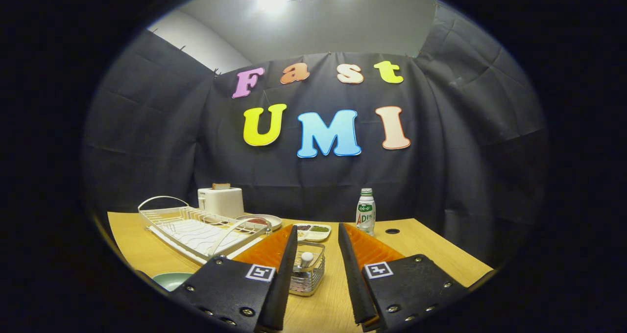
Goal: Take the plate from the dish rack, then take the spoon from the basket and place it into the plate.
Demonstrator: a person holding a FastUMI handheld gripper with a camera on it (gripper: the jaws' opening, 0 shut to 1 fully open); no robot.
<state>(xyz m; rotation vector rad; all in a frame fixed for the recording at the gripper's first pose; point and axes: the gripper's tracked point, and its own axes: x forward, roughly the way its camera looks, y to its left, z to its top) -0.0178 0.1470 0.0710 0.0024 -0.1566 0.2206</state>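
Here, gripper [317, 235] spread wide over the tabletop [431, 252], grasping nothing; between its 2 fingers [286, 269], the wire basket [308, 274] with the spoon [306, 258] upright inside; green plate [171, 280] at the near left edge, beside the left finger; white dish rack [196, 227] farther left; toaster [221, 201], bottle [366, 211] along the far edge.

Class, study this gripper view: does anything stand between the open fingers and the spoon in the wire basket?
Nothing visible does. The gripper is open, and the wire basket sits on the table between its fingers, with the spoon standing upright in it. The dish rack stands off to the left, clear of that line.
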